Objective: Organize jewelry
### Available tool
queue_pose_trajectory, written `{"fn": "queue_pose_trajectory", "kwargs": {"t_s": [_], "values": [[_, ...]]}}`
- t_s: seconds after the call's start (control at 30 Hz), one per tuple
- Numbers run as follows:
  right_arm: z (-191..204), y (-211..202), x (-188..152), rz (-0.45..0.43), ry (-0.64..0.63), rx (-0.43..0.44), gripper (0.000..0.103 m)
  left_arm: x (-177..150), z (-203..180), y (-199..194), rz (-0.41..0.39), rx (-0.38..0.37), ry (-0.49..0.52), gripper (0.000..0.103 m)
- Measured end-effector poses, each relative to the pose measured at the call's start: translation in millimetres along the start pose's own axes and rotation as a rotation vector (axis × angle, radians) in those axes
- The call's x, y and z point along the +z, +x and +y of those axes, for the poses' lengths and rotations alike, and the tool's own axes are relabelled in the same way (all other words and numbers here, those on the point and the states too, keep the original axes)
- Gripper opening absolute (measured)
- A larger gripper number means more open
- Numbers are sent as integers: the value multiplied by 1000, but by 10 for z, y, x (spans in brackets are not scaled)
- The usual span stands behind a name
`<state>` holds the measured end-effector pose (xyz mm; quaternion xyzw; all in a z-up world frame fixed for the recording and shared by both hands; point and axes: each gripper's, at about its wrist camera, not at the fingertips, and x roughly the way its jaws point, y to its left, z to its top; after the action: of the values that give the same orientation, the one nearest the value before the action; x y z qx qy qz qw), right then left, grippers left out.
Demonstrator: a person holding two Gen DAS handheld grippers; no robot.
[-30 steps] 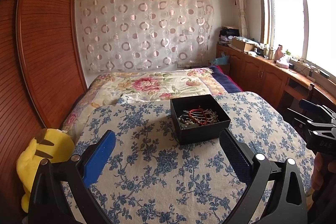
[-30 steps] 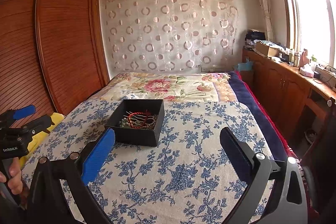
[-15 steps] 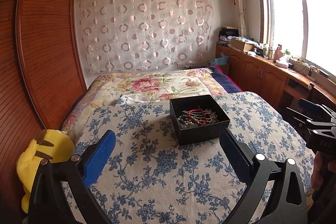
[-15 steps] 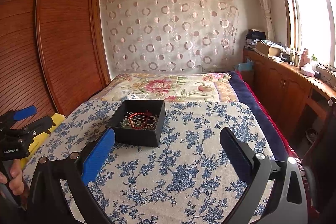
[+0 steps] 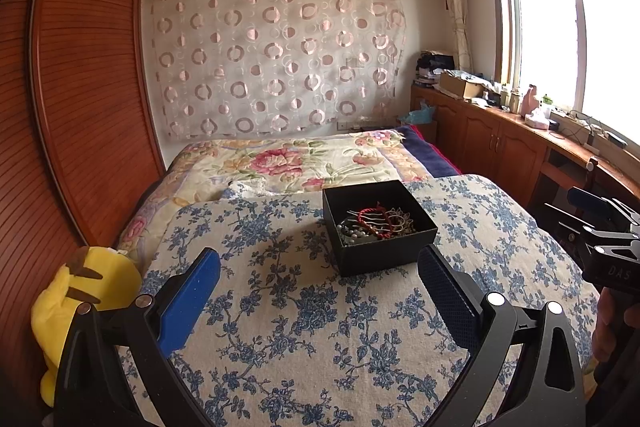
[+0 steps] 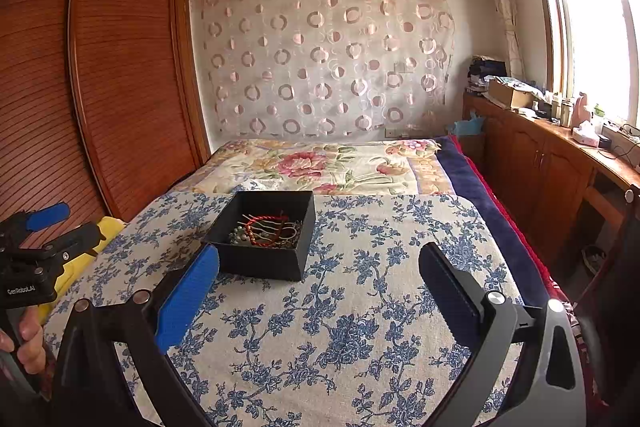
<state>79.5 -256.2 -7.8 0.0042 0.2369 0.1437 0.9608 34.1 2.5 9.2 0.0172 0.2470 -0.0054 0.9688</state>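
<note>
An open black box sits on the blue-flowered cloth on the bed. It holds a tangle of jewelry: a red cord bracelet, pearl beads and silver chains. The box and jewelry also show in the right wrist view. My left gripper is open and empty, just short of the box. My right gripper is open and empty, to the right of the box. Each gripper shows in the other's view, the right one and the left one.
A yellow plush toy lies at the bed's left edge by the wooden wardrobe. A floral quilt covers the far bed. Wooden cabinets with clutter run along the right under the window.
Both grippers have drifted very slightly; the box sits a touch lower in the right wrist view. Nothing was taken hold of or let go.
</note>
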Motion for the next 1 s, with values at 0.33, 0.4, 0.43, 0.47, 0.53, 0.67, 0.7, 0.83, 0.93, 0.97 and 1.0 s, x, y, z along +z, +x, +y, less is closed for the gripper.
{"fn": "queue_pose_trajectory", "kwargs": {"t_s": [0.33, 0.4, 0.43, 0.47, 0.53, 0.67, 0.7, 0.83, 0.93, 0.97, 1.0], "values": [[8, 0, 11, -2, -3, -1, 101, 17, 3, -20, -14, 4, -2, 96], [10, 3, 10, -3, -4, -2, 101, 18, 4, -17, -15, 3, -2, 96], [7, -2, 12, -3, -3, -1, 101, 18, -1, -22, -15, 3, -2, 96], [6, 2, 12, -3, -3, 0, 101, 18, -1, -21, -15, 3, -1, 96], [7, 0, 10, -3, -2, -1, 101, 19, 1, -20, -15, 4, 0, 96], [7, 2, 9, -3, -4, -1, 101, 17, -3, -22, -15, 4, -2, 96], [7, 0, 9, -3, -3, -1, 101, 15, -4, -22, -15, 3, -3, 96], [8, 5, 6, -3, -2, -1, 101, 14, -2, -23, -15, 3, -1, 96], [7, 7, 5, -2, -2, 0, 101, 14, -9, -30, -15, 6, -4, 96], [7, 5, 6, -3, -3, -1, 101, 13, -17, -31, -14, 7, -6, 96], [5, 6, 5, -3, -2, -1, 101, 10, -18, -33, -13, 7, -7, 96]]}}
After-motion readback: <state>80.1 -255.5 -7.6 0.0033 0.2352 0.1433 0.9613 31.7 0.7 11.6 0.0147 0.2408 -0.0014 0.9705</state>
